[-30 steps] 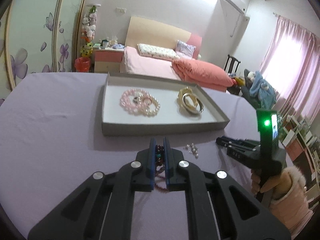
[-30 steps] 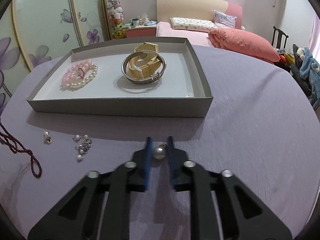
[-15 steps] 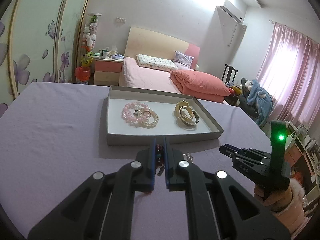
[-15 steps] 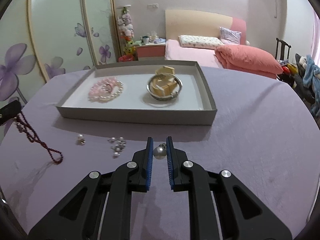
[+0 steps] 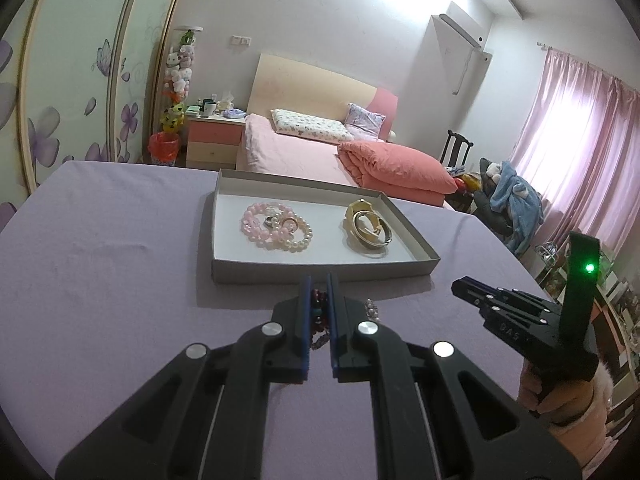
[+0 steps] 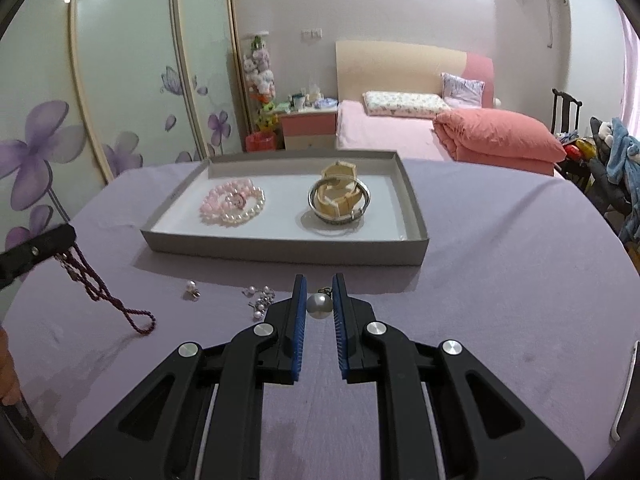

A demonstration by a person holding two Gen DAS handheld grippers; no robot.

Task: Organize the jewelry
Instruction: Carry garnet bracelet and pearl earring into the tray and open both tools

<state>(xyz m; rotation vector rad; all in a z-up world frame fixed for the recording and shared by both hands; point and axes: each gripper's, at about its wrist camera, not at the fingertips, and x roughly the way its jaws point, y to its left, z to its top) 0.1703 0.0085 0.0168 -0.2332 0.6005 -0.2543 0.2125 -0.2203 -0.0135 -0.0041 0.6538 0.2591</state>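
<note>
My left hand-held gripper (image 5: 319, 286) is clamped on a dark red beaded necklace (image 5: 318, 312), its blue pads closed tight on the strand; in the right wrist view the necklace (image 6: 100, 292) hangs from that gripper at the left edge and its lower loop touches the purple desk (image 6: 500, 280). My right hand-held gripper (image 6: 319, 288) grips a pearl earring (image 6: 319, 306) between its blue pads, the pearl round and white with a small metal fitting on its far side, held above the desk just in front of the grey tray (image 6: 284, 250). The tray sits mid-desk, white inside. In its left half lie pink and white bead bracelets (image 6: 234, 206) piled together with small rings (image 5: 280, 222) on top. In its right half a cream watch (image 6: 338, 196) sits inside a silver bangle (image 6: 340, 216). On the desk in front of the tray, left of my right gripper, are a single small pearl earring (image 6: 191, 288) and a cluster of small pearl pieces (image 6: 260, 300), well apart from the necklace loop. In the left wrist view the right hand-held gripper (image 5: 460, 290) shows from the side at the right, green light (image 5: 589, 268) lit on its body, my hand (image 5: 560, 400) in a pink cuff holding the handle. Behind the desk are a pink bed (image 6: 400, 128) and a folded coral quilt (image 6: 500, 140).
</note>
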